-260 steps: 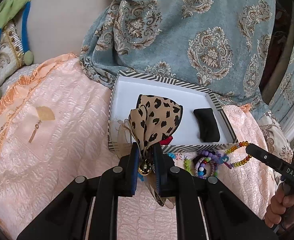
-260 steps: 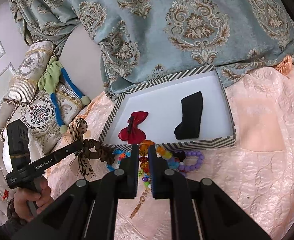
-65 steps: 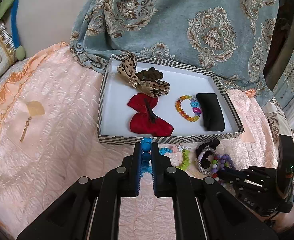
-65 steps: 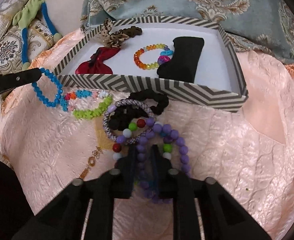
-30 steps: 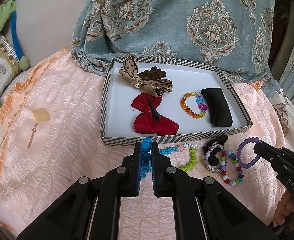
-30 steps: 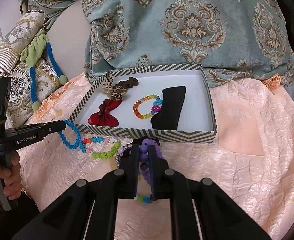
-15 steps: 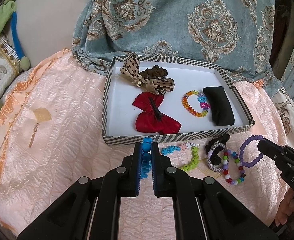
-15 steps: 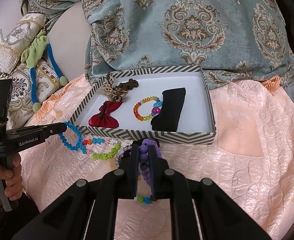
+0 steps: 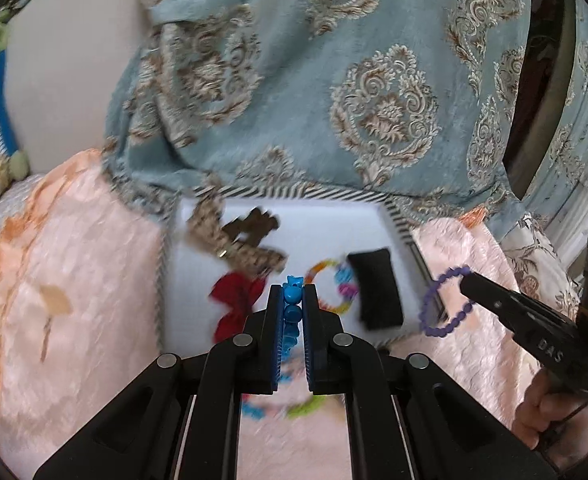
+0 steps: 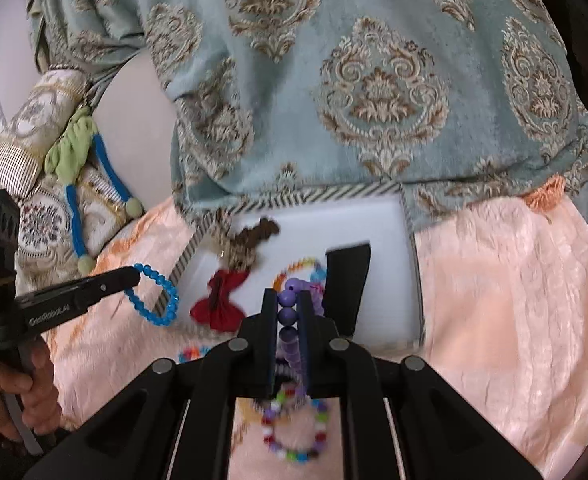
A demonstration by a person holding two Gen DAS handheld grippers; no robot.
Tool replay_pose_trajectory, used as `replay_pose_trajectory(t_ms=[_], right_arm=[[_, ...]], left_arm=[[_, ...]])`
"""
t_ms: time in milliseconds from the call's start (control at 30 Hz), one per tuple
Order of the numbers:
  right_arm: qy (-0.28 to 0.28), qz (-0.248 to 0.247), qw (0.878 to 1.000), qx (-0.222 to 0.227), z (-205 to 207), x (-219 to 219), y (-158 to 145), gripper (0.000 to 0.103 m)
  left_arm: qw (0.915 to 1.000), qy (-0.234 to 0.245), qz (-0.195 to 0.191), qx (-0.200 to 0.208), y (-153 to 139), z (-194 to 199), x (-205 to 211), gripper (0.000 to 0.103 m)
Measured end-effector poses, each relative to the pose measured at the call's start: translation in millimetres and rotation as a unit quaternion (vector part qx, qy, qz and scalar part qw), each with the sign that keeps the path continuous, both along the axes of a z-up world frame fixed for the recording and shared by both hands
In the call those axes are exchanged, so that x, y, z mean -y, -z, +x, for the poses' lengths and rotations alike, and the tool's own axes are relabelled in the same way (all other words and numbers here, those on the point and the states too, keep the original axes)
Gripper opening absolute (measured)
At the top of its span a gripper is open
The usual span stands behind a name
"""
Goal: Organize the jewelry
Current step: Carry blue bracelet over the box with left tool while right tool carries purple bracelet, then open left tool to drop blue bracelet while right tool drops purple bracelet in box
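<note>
Both bracelets are now hanging clear of the peach bedspread (image 10: 513, 300) where a moment ago they were only just coming off it: the left tool (image 9: 292, 300) is clamping the faceted blue bead bracelet (image 10: 156, 300) and the right tool (image 10: 287, 304) is pinching the round purple bead bracelet (image 9: 443, 300), both carried over toward the striped-edged white box (image 10: 389, 240). Inside the box are lying a red fabric bow (image 10: 220, 300), a spotted tan bow (image 9: 230, 244), a rainbow bead bracelet (image 9: 325, 280) and a black velvet cushion (image 9: 375, 292), while a multicolour bead bracelet (image 10: 294, 436) is resting on the crinkled bedspread below. Heavy blue-grey damask fabric (image 10: 373, 80) is draping behind the box.

Striped tray (image 10: 409, 264), loose bracelets (image 10: 294, 432) on peach bedspread (image 10: 513, 320)
</note>
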State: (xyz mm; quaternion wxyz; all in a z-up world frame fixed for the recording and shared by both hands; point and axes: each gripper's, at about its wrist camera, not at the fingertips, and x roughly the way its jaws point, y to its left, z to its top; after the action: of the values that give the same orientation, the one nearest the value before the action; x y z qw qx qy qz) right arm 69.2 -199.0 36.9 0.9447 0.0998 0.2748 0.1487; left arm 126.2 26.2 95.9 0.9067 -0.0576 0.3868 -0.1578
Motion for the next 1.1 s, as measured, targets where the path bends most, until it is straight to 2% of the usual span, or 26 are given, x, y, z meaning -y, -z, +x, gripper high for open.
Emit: replay_pose_trajectory(t_ms=[233,367,500,633,667,733,867,1100], right_arm=[[0.040,0.036,0.999,-0.001,71,17,-22,0.009],[0.048,0.037,0.998,-0.012,112,21,-15,0.009],[0.065,0.016,0.997,-0.027,150,25,3,0.009],[0.087,0.014,0.995,-0.041,174,31,17,0.009],[0.093,0.002,0.995,-0.042,179,30,19,0.009],[0.097,-0.024,0.994,-0.044,189,25,24,0.009],[0.070,-0.030,0.994,-0.080,212,13,46,0.009],[0.034,-0.027,0.994,-0.104,218,2,69,0.009]], left_arm=[[0.9992,0.031,-0.021,-0.016,4,62,46,0.000],[0.9990,0.036,-0.016,-0.020,24,103,67,0.000],[0.9979,0.039,-0.029,-0.044,50,145,76,0.000],[0.9976,0.039,-0.034,-0.047,62,156,72,0.000],[0.9984,0.031,-0.018,-0.043,67,158,69,0.000],[0.9981,0.015,0.006,-0.060,80,162,63,0.000],[0.9940,-0.019,0.033,-0.103,103,166,48,0.000],[0.9935,-0.018,0.049,-0.101,107,155,47,0.000]])
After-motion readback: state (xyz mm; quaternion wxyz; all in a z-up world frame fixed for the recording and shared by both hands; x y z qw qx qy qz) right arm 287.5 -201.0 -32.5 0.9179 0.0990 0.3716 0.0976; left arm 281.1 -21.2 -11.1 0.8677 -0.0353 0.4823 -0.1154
